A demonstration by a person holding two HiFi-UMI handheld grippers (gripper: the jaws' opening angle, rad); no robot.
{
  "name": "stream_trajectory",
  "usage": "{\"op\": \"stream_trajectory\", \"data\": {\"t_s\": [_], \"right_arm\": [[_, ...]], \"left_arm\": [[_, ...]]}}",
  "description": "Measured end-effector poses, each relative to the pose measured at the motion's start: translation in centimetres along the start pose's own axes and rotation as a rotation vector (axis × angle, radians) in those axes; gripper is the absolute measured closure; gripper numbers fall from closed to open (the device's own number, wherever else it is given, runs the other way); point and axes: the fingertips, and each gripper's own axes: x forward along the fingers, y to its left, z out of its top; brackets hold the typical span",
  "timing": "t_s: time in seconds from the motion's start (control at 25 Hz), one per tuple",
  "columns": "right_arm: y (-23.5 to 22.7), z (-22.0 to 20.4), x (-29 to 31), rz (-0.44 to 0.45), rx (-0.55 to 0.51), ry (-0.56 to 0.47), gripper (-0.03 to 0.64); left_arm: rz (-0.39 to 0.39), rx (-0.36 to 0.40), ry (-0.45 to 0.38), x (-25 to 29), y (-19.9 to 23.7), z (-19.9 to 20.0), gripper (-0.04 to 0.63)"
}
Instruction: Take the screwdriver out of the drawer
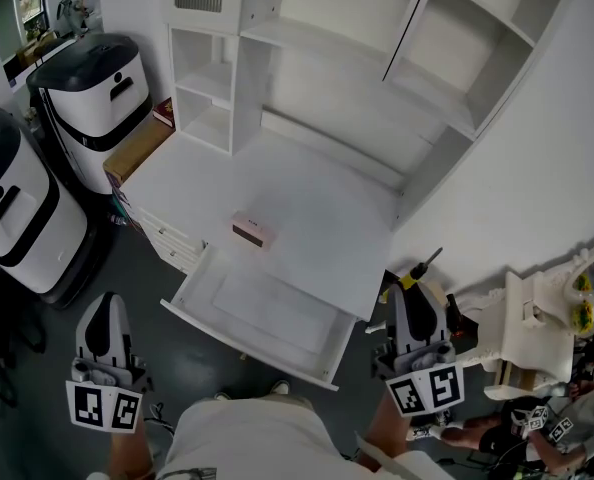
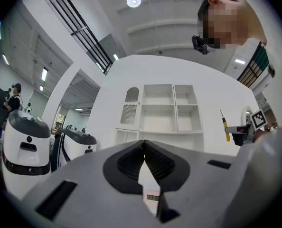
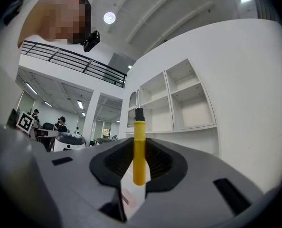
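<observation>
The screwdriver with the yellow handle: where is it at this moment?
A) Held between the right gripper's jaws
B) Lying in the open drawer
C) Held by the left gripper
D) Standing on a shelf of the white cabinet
A: the right gripper view shows the screwdriver upright with the right gripper closed on its handle, and in the head view the open drawer has nothing in it.

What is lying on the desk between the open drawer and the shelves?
A small pinkish box, close to the drawer; the head view shows it.

Grey tongs (image 1: 106, 303), black-and-white marker cubes (image 1: 104, 406)
</observation>
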Motion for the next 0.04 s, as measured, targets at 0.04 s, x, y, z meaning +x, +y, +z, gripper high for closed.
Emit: {"op": "stream_trajectory", "data": {"t_s": [0.04], "right_arm": [[0.09,0.09,0.09,0.002,-0.001,-0.001,0.532]], "left_arm": [[-0.001,0.0,-0.001,0.04,0.02,0.07,0.58]]}}
